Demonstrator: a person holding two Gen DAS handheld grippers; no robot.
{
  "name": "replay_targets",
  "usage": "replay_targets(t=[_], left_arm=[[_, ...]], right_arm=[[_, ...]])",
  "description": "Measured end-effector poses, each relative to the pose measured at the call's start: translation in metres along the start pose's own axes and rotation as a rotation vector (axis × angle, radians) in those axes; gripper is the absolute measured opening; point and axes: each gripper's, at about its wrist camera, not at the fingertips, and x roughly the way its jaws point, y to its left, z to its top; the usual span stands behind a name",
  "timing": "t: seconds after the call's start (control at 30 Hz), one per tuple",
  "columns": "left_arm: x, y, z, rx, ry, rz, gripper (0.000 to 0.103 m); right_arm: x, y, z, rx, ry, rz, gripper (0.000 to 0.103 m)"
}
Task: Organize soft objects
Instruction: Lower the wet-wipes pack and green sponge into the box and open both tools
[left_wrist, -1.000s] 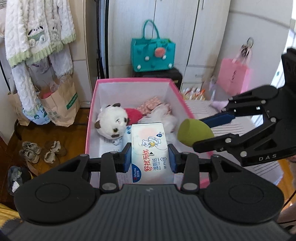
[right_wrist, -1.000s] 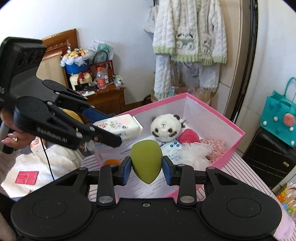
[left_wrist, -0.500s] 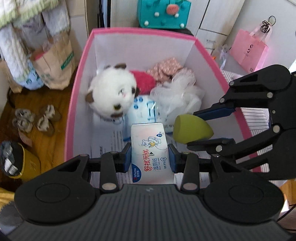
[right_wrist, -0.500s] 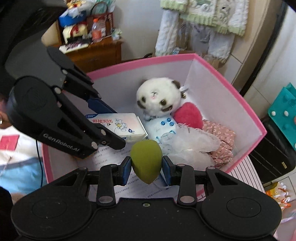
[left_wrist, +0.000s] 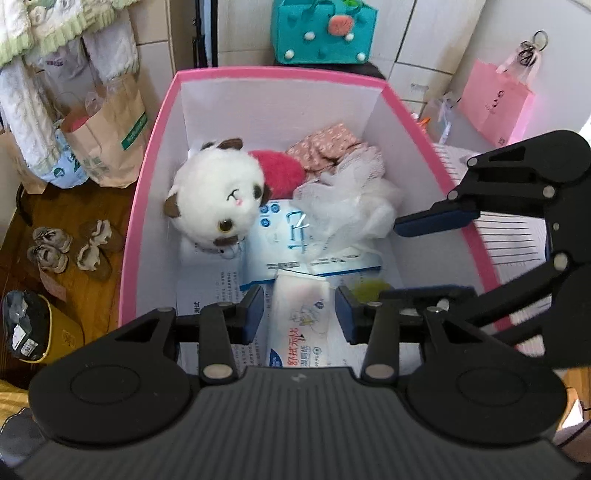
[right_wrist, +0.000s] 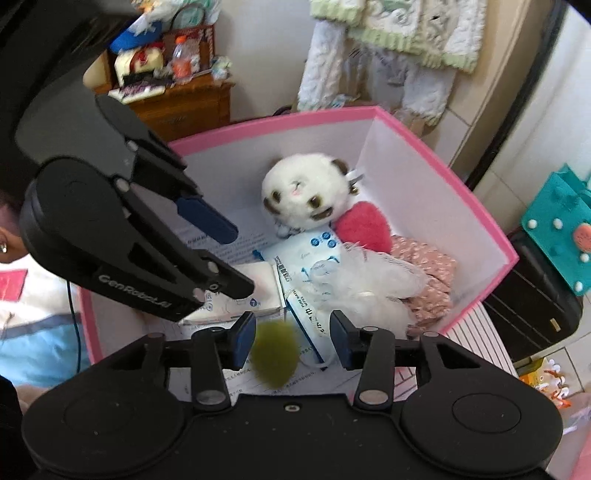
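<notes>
The pink box (left_wrist: 280, 72) (right_wrist: 443, 177) holds a white plush panda (left_wrist: 218, 199) (right_wrist: 306, 192), a red plush (left_wrist: 280, 173), a floral cloth (left_wrist: 325, 144), a white mesh puff (left_wrist: 351, 206) and a blue-white wipes pack (left_wrist: 280, 229). My left gripper (left_wrist: 299, 319) (right_wrist: 236, 258) hangs over the box's near end with its jaws opening. The white tissue pack (left_wrist: 299, 325) (right_wrist: 229, 302) is blurred between the pads with gaps on both sides. My right gripper (right_wrist: 291, 339) (left_wrist: 406, 258) is beside it, jaws opening, and the green sponge (right_wrist: 275, 354) (left_wrist: 369, 290) drops free, blurred.
A teal felt bag (left_wrist: 321, 29) sits behind the box and a pink gift bag (left_wrist: 495, 103) to its right. A paper bag (left_wrist: 107, 125), hanging clothes and shoes (left_wrist: 66, 247) are on the left. A wooden cabinet (right_wrist: 177, 99) and a black case (right_wrist: 532, 295) flank the box.
Both grippers came down over the box and tipped further down. Their jaws then widened, and the tissue pack and the green sponge slipped out of the pads.
</notes>
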Motion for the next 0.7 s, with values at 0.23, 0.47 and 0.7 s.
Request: replay_targets(t=[0.23, 0.47, 0.7], left_arm=[[-0.026, -0.009, -0.008, 0.028, -0.043, -0.003, 0.041], [-0.055, -0.026, -0.019, 0.063, -0.071, 0.004, 0.044], [-0.091, -0.05, -0.034, 0.108, -0.1, 0.025, 0.046]], right_arm=[[-0.043, 0.0, -0.015, 0.071, -0.105, 0.016, 0.049], [-0.079, 0.019, -0.03, 0.078, -0.169, 0.011, 0.049], [-0.116, 0.041, -0.046, 0.058, -0.229, 0.005, 0.05]])
